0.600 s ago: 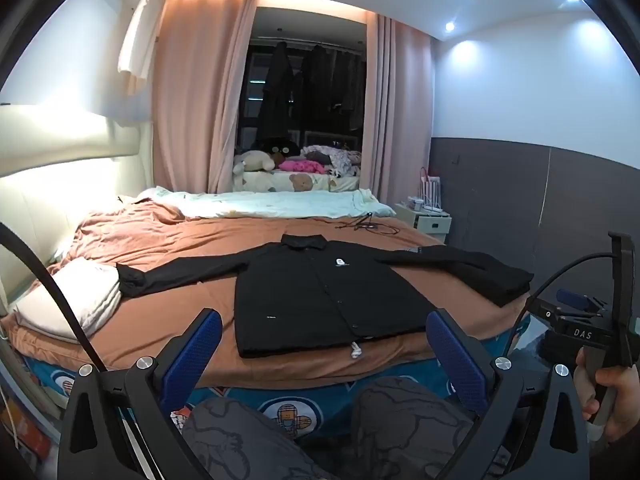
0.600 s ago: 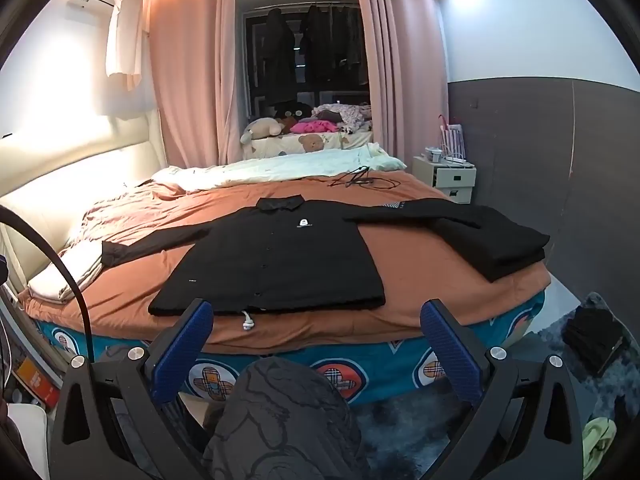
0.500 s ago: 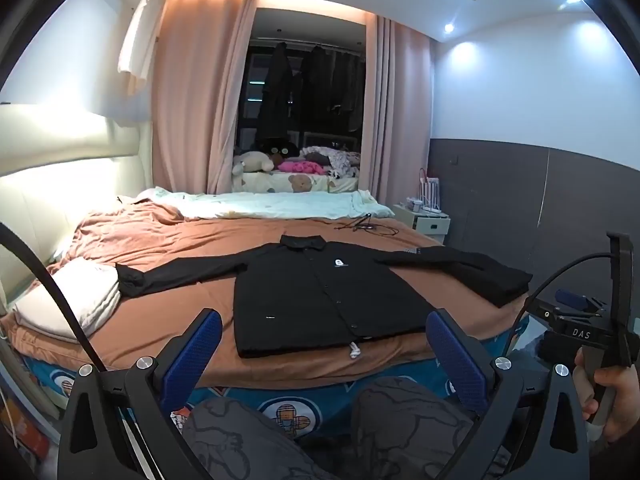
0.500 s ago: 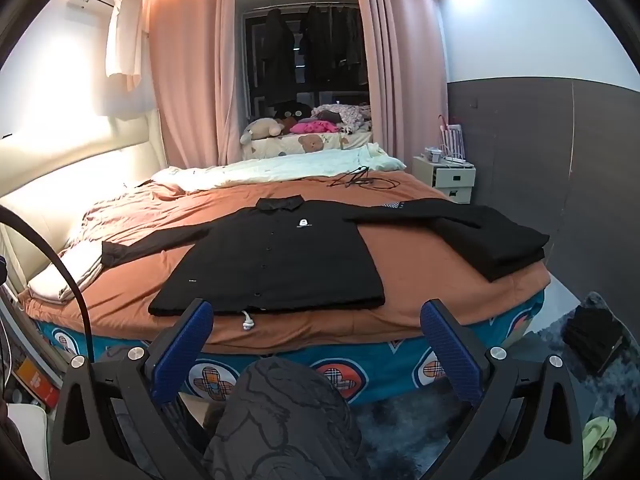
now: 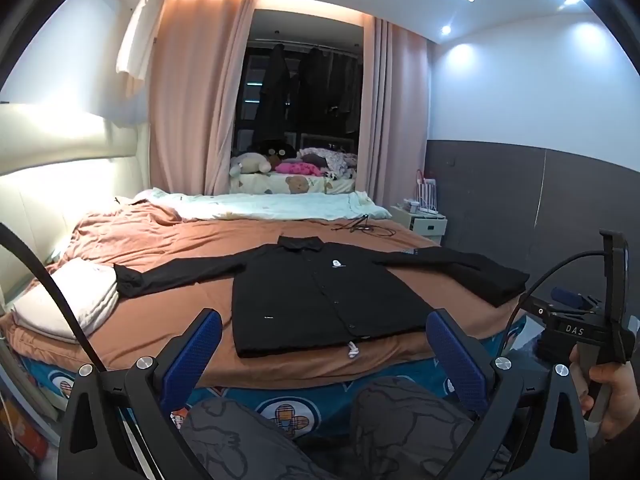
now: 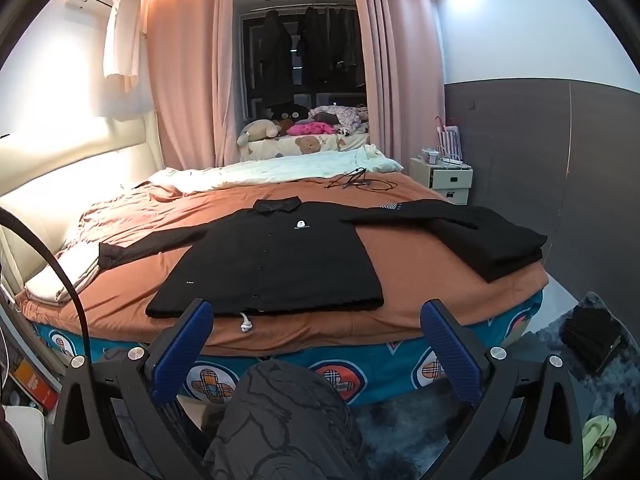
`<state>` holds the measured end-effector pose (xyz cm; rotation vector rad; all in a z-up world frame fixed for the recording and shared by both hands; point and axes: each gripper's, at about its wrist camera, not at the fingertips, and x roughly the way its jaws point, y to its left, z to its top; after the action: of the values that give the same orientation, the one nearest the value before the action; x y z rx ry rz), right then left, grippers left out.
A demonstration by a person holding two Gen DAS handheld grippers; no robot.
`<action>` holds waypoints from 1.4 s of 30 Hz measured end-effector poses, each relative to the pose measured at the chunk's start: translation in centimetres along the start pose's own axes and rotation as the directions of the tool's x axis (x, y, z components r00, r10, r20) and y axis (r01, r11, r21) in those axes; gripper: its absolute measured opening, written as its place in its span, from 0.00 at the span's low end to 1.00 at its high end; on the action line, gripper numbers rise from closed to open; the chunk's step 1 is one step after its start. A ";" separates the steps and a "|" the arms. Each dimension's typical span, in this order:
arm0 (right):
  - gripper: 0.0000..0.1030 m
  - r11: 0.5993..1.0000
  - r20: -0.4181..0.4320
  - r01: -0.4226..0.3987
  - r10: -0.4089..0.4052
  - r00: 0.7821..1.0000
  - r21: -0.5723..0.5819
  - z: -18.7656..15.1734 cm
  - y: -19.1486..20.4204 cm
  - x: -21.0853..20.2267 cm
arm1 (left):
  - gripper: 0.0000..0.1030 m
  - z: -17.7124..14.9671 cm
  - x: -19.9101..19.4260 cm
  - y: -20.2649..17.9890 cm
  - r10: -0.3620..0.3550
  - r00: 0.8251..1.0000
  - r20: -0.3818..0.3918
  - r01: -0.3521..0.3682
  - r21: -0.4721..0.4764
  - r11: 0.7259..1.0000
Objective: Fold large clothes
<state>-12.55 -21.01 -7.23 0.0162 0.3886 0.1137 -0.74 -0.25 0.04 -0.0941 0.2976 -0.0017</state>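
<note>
A black jacket (image 5: 320,300) lies flat (sleeves spread) on the bed (image 5: 180,320) beyond the left gripper's (image 5: 324,354) wide-apart jaws.

A jacket (image 5: 320,296) lies flat on the bed (image 5: 168,320), hem at the near edge, collar toward the far side, sleeves out to left and right. A pillow (image 5: 68,304) sits left of it. A cable (image 6: 356,182) lies behind the collar; a nightstand (image 6: 442,178) stands right of the bed.

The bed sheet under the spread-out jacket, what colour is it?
The plain bed sheet is rust-orange, clearest in the right wrist view, under the black button-front jacket.
</note>
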 end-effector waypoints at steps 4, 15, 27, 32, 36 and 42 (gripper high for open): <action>1.00 1.000 -0.002 0.001 -0.001 1.000 0.000 0.0 0.0 0.1 | 1.00 -0.1 0.1 0.2 -0.006 1.000 -0.007 0.006 -0.004 1.000; 1.00 1.000 0.001 0.008 -0.008 1.000 0.002 -0.1 0.2 0.1 | 1.00 -0.3 0.2 0.8 -0.014 1.000 -0.008 0.014 -0.007 1.000; 1.00 1.000 0.000 0.013 -0.013 1.000 0.015 0.1 0.3 0.0 | 1.00 -1.0 -0.2 0.2 -0.015 1.000 -0.012 0.015 0.006 1.000; 1.00 1.000 0.004 0.015 -0.015 1.000 0.015 0.0 0.3 0.0 | 1.00 -0.9 -0.4 0.1 -0.015 1.000 -0.005 0.015 0.006 1.000; 1.00 1.000 0.003 0.016 -0.016 1.000 0.018 -0.1 0.3 0.0 | 1.00 -1.0 -0.5 0.1 -0.016 1.000 -0.006 0.016 0.003 1.000; 1.00 1.000 0.011 0.005 -0.006 1.000 0.030 0.1 0.1 -0.2 | 1.00 -0.8 -0.6 0.0 -0.012 1.000 -0.004 0.012 0.005 1.000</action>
<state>-12.71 -20.96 -7.00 0.0452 0.3792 0.1022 -1.52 -0.27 -0.58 -0.0907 0.3012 -0.0143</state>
